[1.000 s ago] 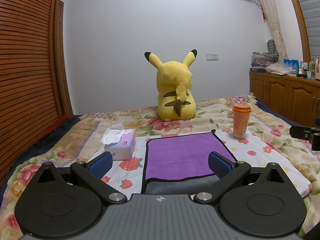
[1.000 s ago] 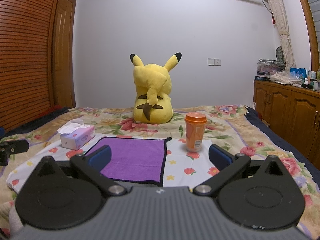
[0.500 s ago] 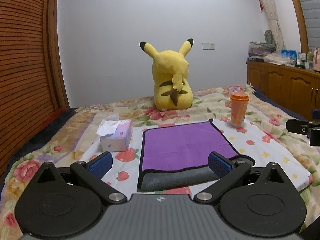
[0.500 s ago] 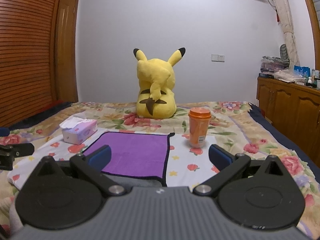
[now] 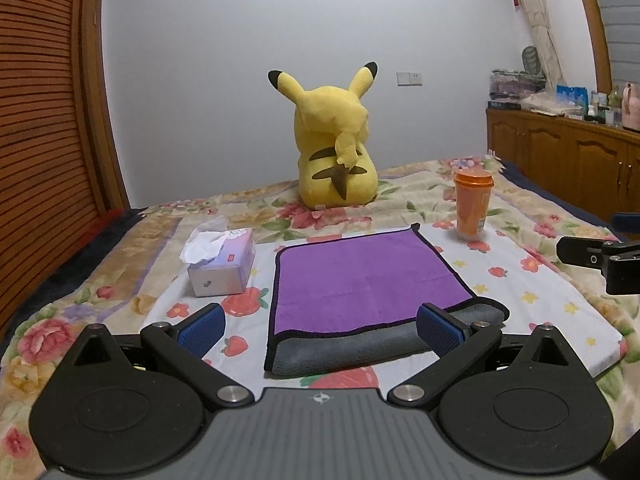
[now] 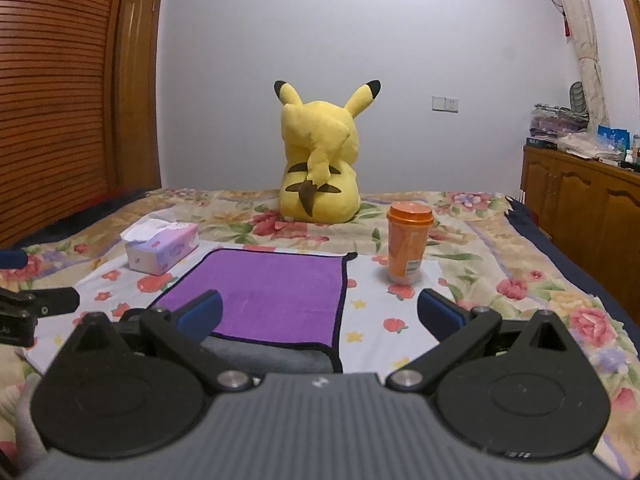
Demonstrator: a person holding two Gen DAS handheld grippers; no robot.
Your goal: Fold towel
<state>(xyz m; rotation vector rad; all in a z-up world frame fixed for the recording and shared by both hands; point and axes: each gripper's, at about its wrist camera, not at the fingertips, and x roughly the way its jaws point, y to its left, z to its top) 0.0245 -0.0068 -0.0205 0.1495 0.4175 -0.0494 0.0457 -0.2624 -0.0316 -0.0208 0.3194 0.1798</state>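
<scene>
A purple towel point(image 5: 360, 280) with black trim lies flat on the flowered bedspread, its grey underside rolled along the near edge. It also shows in the right wrist view point(image 6: 276, 296). My left gripper point(image 5: 320, 326) is open and empty, held above and just short of the towel's near edge. My right gripper point(image 6: 320, 314) is open and empty, just short of the towel's near right corner. The right gripper's tip shows at the right edge of the left wrist view point(image 5: 600, 260).
A tissue box point(image 5: 222, 264) stands left of the towel. An orange cup point(image 5: 472, 206) stands at the towel's far right corner. A yellow plush toy point(image 5: 334, 148) sits behind. A wooden cabinet point(image 5: 568, 160) lines the right wall, a slatted door the left.
Both grippers have risen and drawn back a little, so more of the towel's near grey edge shows. Both stay open; the towel has not moved.
</scene>
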